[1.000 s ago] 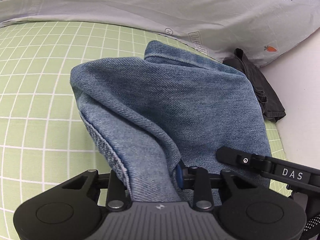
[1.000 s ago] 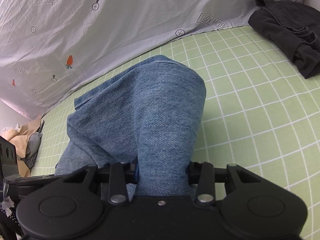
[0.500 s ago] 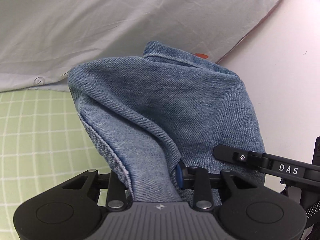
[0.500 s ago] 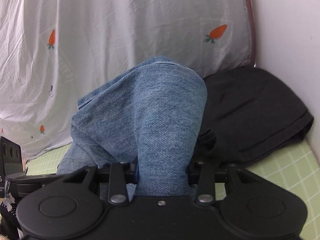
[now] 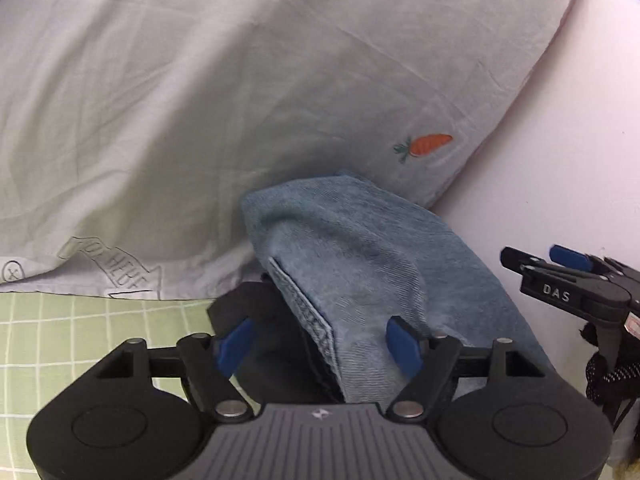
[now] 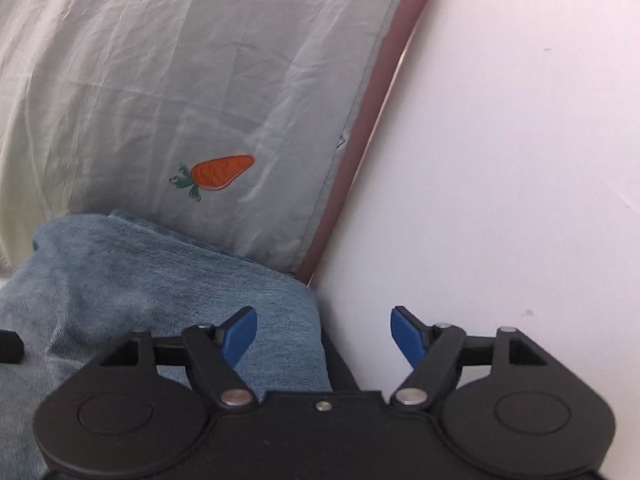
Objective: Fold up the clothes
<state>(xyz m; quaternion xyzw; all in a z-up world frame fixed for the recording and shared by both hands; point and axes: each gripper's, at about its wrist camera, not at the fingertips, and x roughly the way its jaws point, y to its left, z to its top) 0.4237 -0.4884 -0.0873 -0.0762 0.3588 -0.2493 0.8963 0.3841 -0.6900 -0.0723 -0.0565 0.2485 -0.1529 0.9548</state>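
Against the carrot-print bedding (image 5: 280,92), both grippers' jaws are opening, letting go of the folded jeans (image 5: 372,264), which now lie on dark clothes (image 5: 276,344); that fold looks delivered.

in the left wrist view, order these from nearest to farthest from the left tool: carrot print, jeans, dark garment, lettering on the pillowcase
1. jeans, partly between the left tool's opening jaws; dark garment under them, too close to call
2. lettering, far left
3. carrot print, upper right
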